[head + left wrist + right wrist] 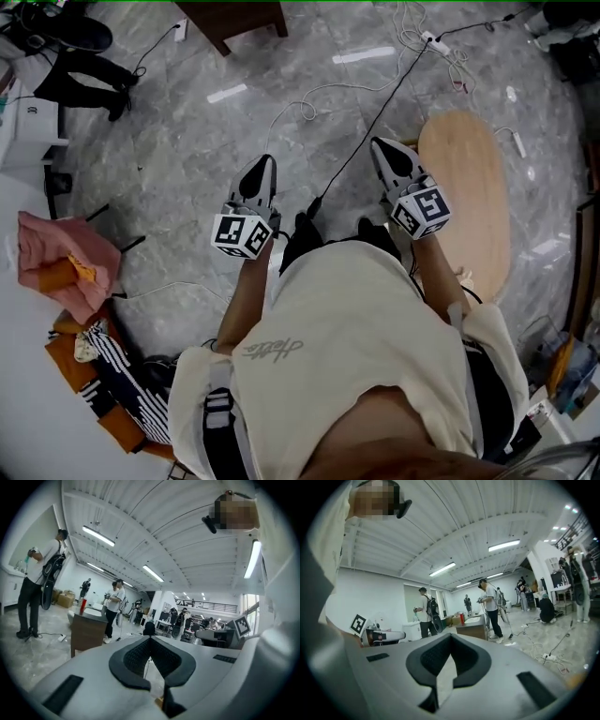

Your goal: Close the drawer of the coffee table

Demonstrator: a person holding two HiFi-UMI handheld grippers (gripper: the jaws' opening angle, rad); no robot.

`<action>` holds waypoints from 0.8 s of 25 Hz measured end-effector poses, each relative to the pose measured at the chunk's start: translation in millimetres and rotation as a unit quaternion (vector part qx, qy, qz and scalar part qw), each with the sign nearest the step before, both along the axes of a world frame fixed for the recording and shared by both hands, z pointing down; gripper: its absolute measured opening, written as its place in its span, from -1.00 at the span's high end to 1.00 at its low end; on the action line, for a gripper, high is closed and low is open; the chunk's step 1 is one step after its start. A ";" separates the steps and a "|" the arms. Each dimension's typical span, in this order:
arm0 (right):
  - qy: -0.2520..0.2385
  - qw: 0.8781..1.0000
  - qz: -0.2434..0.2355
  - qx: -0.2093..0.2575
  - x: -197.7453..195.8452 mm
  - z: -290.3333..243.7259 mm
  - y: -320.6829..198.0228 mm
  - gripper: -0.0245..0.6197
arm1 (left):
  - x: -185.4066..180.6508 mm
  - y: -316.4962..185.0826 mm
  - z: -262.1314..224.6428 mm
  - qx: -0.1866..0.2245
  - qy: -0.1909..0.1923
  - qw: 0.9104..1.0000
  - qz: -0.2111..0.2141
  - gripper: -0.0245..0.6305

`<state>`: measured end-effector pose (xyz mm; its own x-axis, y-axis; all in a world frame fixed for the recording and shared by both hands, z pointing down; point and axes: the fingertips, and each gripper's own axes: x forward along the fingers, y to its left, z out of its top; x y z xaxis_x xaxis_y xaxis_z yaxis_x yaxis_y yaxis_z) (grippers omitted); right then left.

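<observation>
In the head view an oval light-wood table top [464,206] stands on the grey floor just right of my right gripper [378,143]. No drawer shows in any view. My left gripper [266,161] is held beside it, at about the same height, over bare floor. Both point forward and away from my body. In the left gripper view the left gripper [150,639] has its jaws met at the tips, nothing between them. The right gripper [450,636] looks the same in the right gripper view. A dark brown table [234,19] stands far ahead, also seen as a brown table [86,632].
Cables run across the floor to a power strip [433,39]. A heap of pink and orange clothes [66,262] lies at the left by a white surface. Several people [114,609] stand around the hall; one stands near a brown table [472,629].
</observation>
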<state>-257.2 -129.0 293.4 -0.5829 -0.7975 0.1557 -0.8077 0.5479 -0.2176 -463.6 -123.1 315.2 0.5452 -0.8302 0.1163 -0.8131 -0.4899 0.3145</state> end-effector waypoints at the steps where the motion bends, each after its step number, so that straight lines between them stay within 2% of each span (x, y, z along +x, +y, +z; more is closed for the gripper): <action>1: -0.003 1.000 0.015 0.002 -11.8 -5.3 -2.4 0.94 | -9.6 -7.0 -1.6 0.001 -0.006 1.000 0.018 0.91; 3: 0.000 0.999 0.044 0.012 -29.6 -13.9 -10.2 0.94 | -25.7 -25.0 -2.3 0.003 -0.008 0.999 0.049 0.91; 5: 0.004 0.996 0.088 0.019 -30.7 -17.0 -17.2 0.94 | -32.8 -42.6 1.2 0.002 0.000 0.997 0.078 0.91; 11: 0.013 0.968 0.251 0.014 38.9 -9.6 -4.5 0.94 | -6.3 -81.9 28.6 -0.013 0.009 0.988 0.156 0.91; 15: 0.027 0.947 0.320 -0.001 92.3 -2.2 24.6 0.94 | 36.5 -96.2 37.5 -0.021 0.006 0.980 0.198 0.91; 20: 0.015 0.921 0.388 -0.009 168.3 11.6 50.5 0.94 | 129.0 -112.8 32.9 -0.016 -0.013 0.963 0.270 0.91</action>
